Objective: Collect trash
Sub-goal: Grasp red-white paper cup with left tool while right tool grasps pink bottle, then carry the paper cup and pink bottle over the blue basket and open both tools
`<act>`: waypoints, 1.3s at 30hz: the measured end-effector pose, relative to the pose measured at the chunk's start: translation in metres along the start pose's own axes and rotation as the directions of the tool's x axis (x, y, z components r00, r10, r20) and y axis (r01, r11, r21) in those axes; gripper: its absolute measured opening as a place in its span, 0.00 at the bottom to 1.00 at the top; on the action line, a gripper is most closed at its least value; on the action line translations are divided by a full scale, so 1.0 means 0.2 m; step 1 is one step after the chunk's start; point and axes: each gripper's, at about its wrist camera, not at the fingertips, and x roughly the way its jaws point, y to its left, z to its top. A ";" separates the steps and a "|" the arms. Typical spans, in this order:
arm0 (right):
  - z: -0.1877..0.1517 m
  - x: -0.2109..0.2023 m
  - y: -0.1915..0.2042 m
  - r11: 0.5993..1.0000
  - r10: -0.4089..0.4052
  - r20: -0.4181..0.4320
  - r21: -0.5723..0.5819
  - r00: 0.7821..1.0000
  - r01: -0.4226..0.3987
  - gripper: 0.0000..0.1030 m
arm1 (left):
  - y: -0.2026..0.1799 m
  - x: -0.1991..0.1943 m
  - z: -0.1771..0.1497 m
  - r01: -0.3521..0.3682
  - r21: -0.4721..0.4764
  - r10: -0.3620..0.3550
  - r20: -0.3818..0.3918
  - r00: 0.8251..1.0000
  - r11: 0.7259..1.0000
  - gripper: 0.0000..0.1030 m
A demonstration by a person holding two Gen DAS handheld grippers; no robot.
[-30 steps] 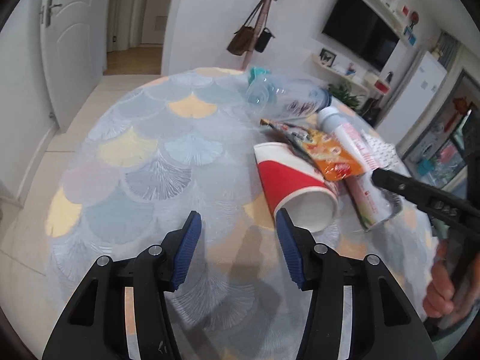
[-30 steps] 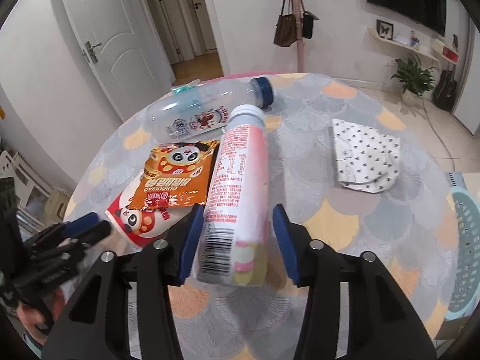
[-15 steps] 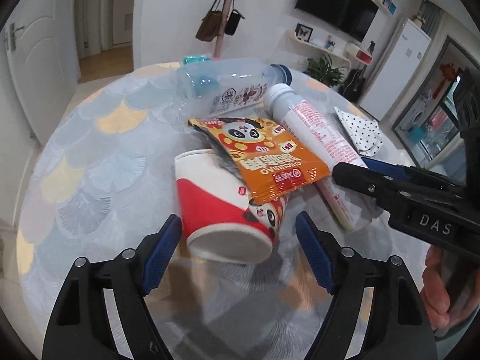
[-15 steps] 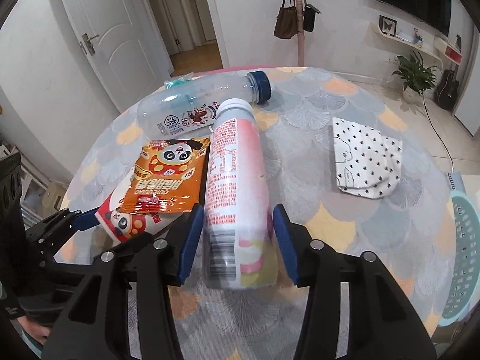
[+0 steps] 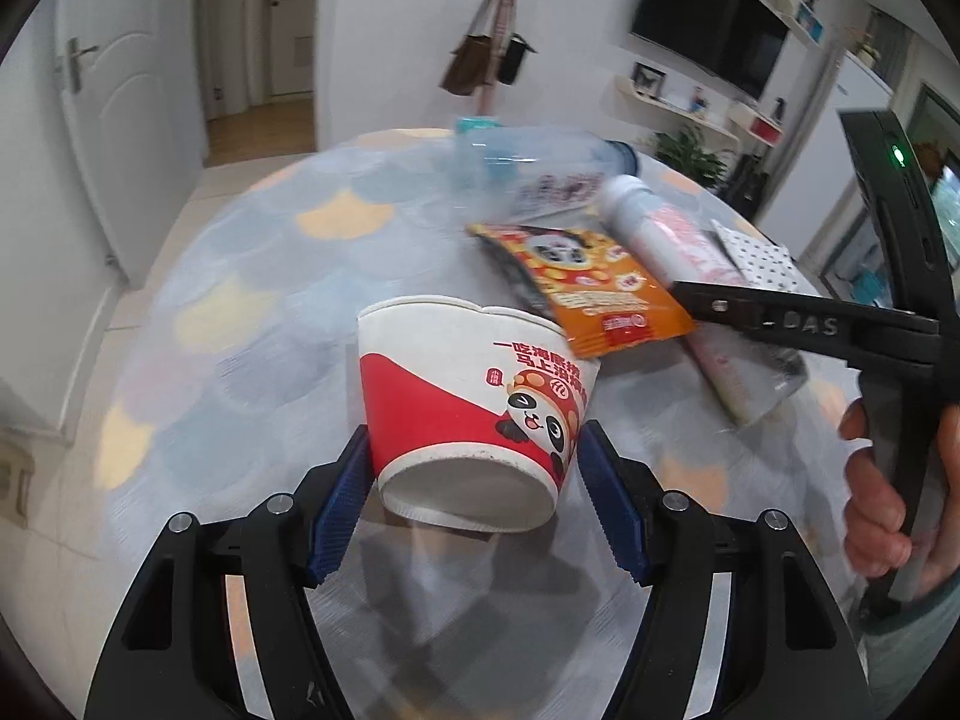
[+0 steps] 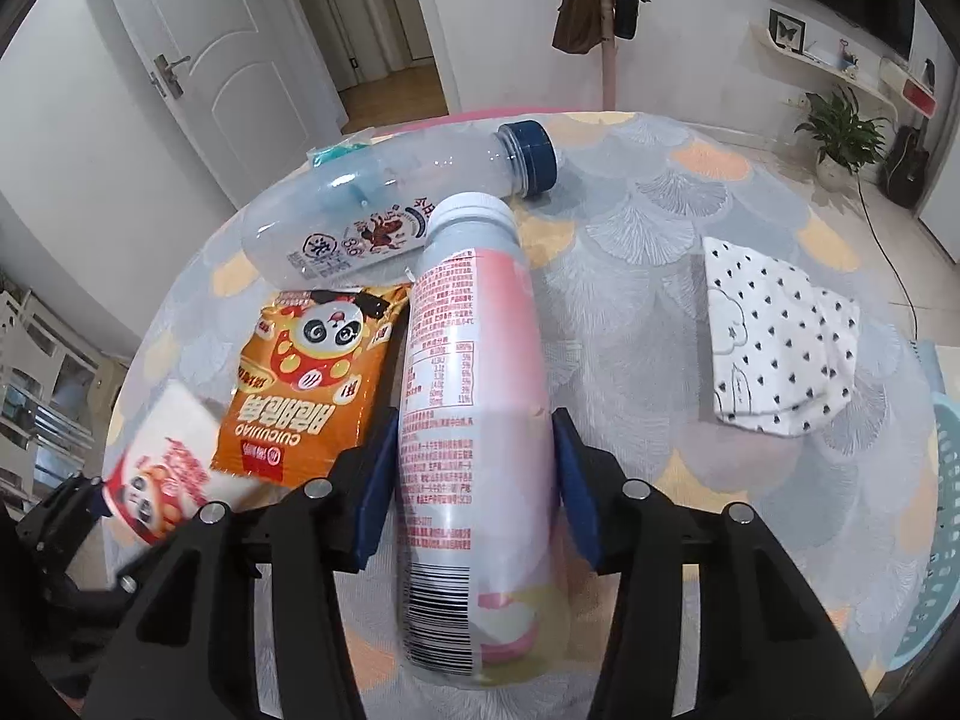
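Home living room: wall television (image 5: 708, 36), coat stand with bags (image 6: 600, 6), potted plant (image 6: 840, 120), round table (image 6: 648, 192).

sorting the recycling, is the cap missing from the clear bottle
No, the clear bottle lying on the table still has its dark blue cap screwed on.

My right gripper (image 6: 474, 474) straddles the pink drink bottle (image 6: 474, 420), jaws closing on it. An orange snack packet (image 6: 306, 384) lies just left, overlapping a paper cup (image 6: 162, 474).
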 end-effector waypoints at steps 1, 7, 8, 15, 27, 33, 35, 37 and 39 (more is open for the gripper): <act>-0.01 -0.01 -0.01 1.000 0.001 0.002 0.006 1.000 -0.001 0.45 | 0.03 -0.02 -0.01 -0.008 -0.013 0.008 0.007 1.000 1.000 0.64; -0.15 -0.12 -0.07 0.996 0.076 0.045 0.040 0.996 -0.077 0.44 | 0.11 -0.17 -0.03 0.004 -0.063 0.001 0.079 0.997 0.998 0.64; -0.17 -0.15 -0.07 0.996 0.076 0.054 0.045 0.996 -0.079 0.44 | 0.10 -0.19 -0.03 0.027 -0.054 -0.022 0.092 0.995 0.998 0.64; -0.30 -0.39 -0.15 0.992 0.082 0.130 0.086 0.988 -0.093 0.44 | -0.10 -0.25 -0.02 0.121 0.036 -0.125 0.146 0.981 0.992 0.64; -0.41 -0.91 -0.46 0.983 -0.001 0.324 0.176 0.946 -0.059 0.44 | -0.56 -0.32 0.06 0.223 0.179 -0.258 0.208 0.943 0.958 0.64; -0.51 -1.10 -0.66 0.971 -0.091 0.396 0.240 0.914 -0.007 0.44 | -0.82 -0.29 0.11 0.309 0.242 -0.360 0.205 0.910 0.920 0.64; -0.55 -1.16 -0.75 0.962 -0.124 0.410 0.271 0.904 0.009 0.44 | -0.95 -0.26 0.12 0.326 0.280 -0.384 0.185 0.905 0.903 0.64; -0.58 -1.20 -0.85 0.951 -0.146 0.420 0.308 0.896 0.011 0.44 | -1.05 -0.23 0.13 0.337 0.307 -0.399 0.164 0.902 0.890 0.64; -0.62 -1.22 -0.94 0.938 -0.172 0.421 0.345 0.890 0.018 0.44 | -1.18 -0.19 0.14 0.354 0.337 -0.417 0.137 0.898 0.873 0.64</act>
